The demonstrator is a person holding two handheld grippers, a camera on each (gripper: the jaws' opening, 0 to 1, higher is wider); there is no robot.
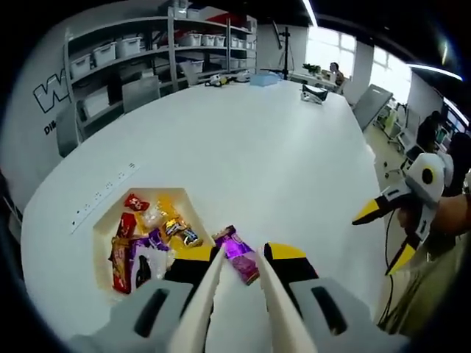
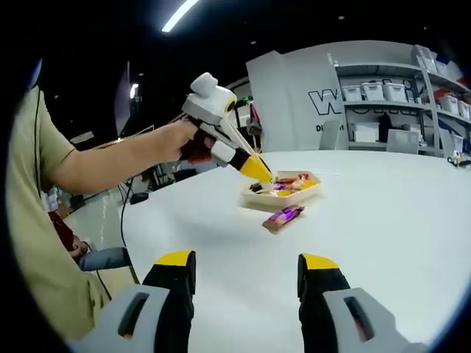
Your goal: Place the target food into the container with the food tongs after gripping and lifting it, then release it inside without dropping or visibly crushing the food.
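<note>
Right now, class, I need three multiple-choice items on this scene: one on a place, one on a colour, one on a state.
1. Where is the purple packet?
A. in the tray
B. on the table beside the tray
C. in the tongs

2. What colour are the right tool's jaw ends?
A. yellow
B. red
C. blue

3. What state is the right tool in?
A. shut on the packet
B. shut on the tongs
C. open, empty

Answers:
1 B: the purple packet lies on the table, just outside the tray.
2 A: the right tool has yellow caps on both jaws.
3 C: its jaws stand wide apart with only bare table between them.
</note>
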